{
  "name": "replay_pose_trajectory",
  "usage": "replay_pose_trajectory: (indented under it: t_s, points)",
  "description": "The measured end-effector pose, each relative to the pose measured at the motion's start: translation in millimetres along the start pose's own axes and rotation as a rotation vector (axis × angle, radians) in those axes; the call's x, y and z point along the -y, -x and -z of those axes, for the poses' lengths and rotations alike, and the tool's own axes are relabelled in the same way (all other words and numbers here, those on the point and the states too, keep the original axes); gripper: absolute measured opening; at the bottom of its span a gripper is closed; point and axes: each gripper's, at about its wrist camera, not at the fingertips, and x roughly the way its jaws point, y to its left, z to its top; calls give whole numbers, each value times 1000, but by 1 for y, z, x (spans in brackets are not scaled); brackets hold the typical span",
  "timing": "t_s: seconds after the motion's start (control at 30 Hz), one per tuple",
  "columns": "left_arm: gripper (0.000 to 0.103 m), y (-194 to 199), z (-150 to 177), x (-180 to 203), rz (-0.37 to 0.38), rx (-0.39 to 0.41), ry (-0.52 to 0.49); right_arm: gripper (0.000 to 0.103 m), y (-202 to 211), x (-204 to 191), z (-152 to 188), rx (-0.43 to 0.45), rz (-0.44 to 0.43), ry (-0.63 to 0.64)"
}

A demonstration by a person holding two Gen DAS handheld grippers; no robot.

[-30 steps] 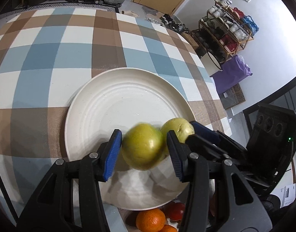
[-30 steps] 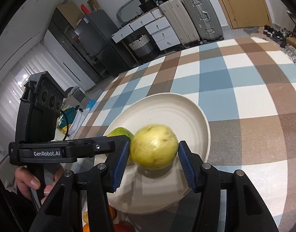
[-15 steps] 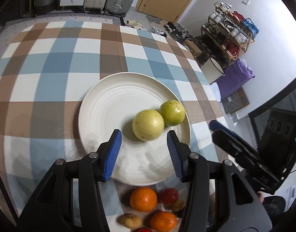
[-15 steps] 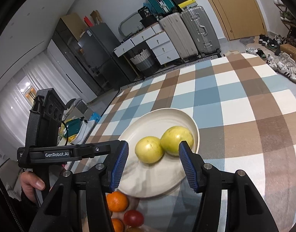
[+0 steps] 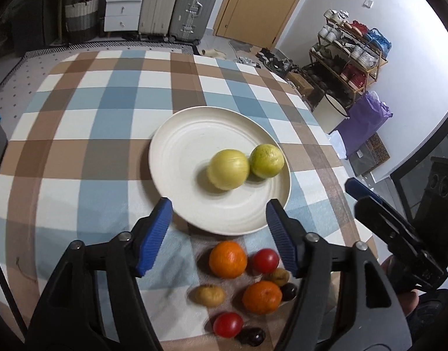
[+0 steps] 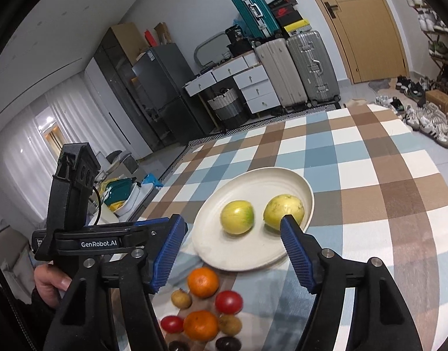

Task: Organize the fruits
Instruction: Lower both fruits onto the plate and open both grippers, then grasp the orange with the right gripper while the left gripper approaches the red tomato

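Left gripper (image 5: 219, 213) and right gripper (image 6: 232, 234) both stand wide, jaws just opened further, nothing between the pads, nothing held. The plate (image 5: 177, 158) carries two yellow-green fruits (image 5: 228, 169), touching, toward its 3 o'clock rim. At the plate's 6 o'clock, oranges (image 5: 228, 259), tomatoes (image 5: 264, 261) and small brown and dark fruits lie on the checked cloth (image 5: 77, 134). Suitcases (image 5: 177, 3) and a door (image 5: 259, 0) stand at 12 o'clock
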Motion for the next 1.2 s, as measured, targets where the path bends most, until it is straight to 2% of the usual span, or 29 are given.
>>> replay_pose_trajectory:
  t_s: [0.1,0.2,0.4,0.5,0.57,0.87,1.07,1.2]
  points:
    - [66,11,12,-3,-32,27,-17,81,8,-8,9,14,8,20]
    - [72,21,24,-6,-52,49,-15,81,14,-14,18,17,2,29]
    - [74,34,44,-11,-77,65,-17,81,15,-22,37,-20,-14,14]
    - [80,41,53,-14,-91,78,-12,81,16,-26,48,-42,-10,17]
    - [81,45,60,-17,-91,86,1,81,15,-29,55,-63,-11,23]
    - [85,43,85,-21,-112,51,7,81,6,-34,85,-151,-56,-30]
    - [89,45,97,-26,-120,40,17,81,1,-40,91,-176,-55,-26]
    - [100,48,100,-32,-118,48,33,81,-3,-45,93,-194,-53,-15]
